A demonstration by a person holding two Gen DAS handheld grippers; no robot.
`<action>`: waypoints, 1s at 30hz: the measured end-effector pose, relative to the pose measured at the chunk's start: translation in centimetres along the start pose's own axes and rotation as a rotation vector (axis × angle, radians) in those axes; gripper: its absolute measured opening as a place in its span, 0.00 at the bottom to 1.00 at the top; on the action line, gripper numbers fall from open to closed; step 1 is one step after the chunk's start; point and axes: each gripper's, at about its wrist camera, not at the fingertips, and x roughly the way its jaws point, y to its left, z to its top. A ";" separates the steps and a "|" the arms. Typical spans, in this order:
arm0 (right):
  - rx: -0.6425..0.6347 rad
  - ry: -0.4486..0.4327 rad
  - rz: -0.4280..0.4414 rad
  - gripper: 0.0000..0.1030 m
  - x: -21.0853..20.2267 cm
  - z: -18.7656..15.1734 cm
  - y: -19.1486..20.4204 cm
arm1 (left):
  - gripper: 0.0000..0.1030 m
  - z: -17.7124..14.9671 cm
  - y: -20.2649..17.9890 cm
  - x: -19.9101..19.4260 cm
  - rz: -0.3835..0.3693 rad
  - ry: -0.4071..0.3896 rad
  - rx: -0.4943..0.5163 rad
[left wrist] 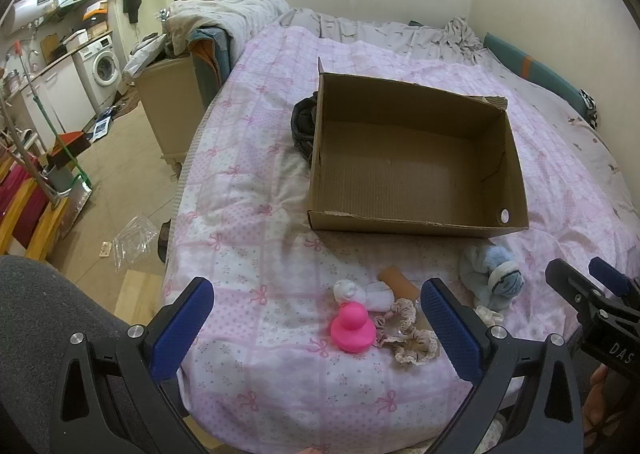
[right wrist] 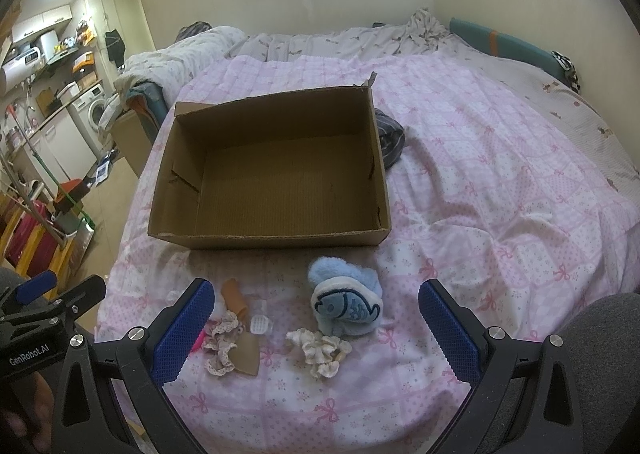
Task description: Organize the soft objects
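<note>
**Empty box, soft things waiting at the near edge of the bed**

The cardboard box point(right wrist: 272, 170) is seen open and empty on the pink quilt of the bed point(right wrist: 500, 190), and nothing is placed in it yet. The soft objects are gathered in front of it, close to the person. In the right wrist view, the blue plush fish point(right wrist: 346, 304) lies nearest to the box, with a cream scrunchie point(right wrist: 320, 350) just beside it and a beige lace scrunchie point(right wrist: 222, 346) further to the left. In the left wrist view, a pink rubber duck point(left wrist: 353, 328) and a small white plush point(left wrist: 360, 292) are found between the fingers.

The jaws of the left gripper point(left wrist: 316, 330) are spread wide and nothing is held. The jaws of the right gripper point(right wrist: 316, 330) are spread wide as well, also without anything between them.

The first pick is probably still to be made. For a good grasp, the right gripper should be lowered over the plush fish so that its thick middle is taken, not a loose edge. The quilt is soft, so the fabric under the toy may be caught if the fingers are pushed down too deep. The scrunchies are thin and flat; one ring should be pinched across, and the neighbouring piece should not be dragged along.
</note>
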 end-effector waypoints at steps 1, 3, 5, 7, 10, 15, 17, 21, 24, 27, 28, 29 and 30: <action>0.000 0.000 -0.001 1.00 -0.2 0.0 0.1 | 1.00 0.0 0.0 0.0 0.000 0.001 0.000; 0.000 0.000 -0.001 1.00 0.0 0.0 0.3 | 1.00 0.0 0.0 0.0 -0.001 0.000 0.000; 0.000 0.000 -0.001 1.00 0.0 0.0 0.3 | 1.00 0.0 0.0 0.0 -0.001 0.000 0.000; 0.000 0.001 0.000 1.00 0.0 0.0 0.3 | 1.00 0.0 0.1 0.0 0.000 -0.001 0.002; 0.001 0.001 0.000 1.00 0.0 0.0 0.3 | 1.00 0.0 0.1 0.0 0.000 0.000 -0.002; 0.000 -0.003 -0.002 1.00 -0.1 0.0 0.3 | 1.00 0.0 0.1 -0.1 -0.001 -0.006 -0.003; -0.004 -0.014 -0.006 1.00 -0.2 0.3 0.6 | 1.00 0.0 0.0 -0.1 0.000 -0.007 -0.003; -0.016 -0.024 -0.005 1.00 -0.3 0.5 0.9 | 1.00 0.1 0.0 -0.2 0.000 -0.006 -0.002; -0.016 -0.023 -0.005 1.00 -0.3 0.4 0.9 | 1.00 0.0 0.0 -0.2 0.000 -0.007 -0.004; -0.017 -0.024 -0.004 1.00 -0.4 0.4 0.8 | 1.00 0.0 0.0 -0.2 0.001 -0.006 -0.004; -0.017 -0.023 -0.004 1.00 -0.3 0.4 0.9 | 1.00 0.0 0.0 -0.2 0.001 -0.005 -0.004; -0.017 -0.023 -0.005 1.00 -0.4 0.4 0.8 | 1.00 0.0 0.1 -0.2 0.001 -0.006 -0.004; -0.017 -0.024 -0.005 1.00 -0.4 0.4 0.8 | 1.00 0.1 0.1 -0.2 0.001 -0.006 -0.004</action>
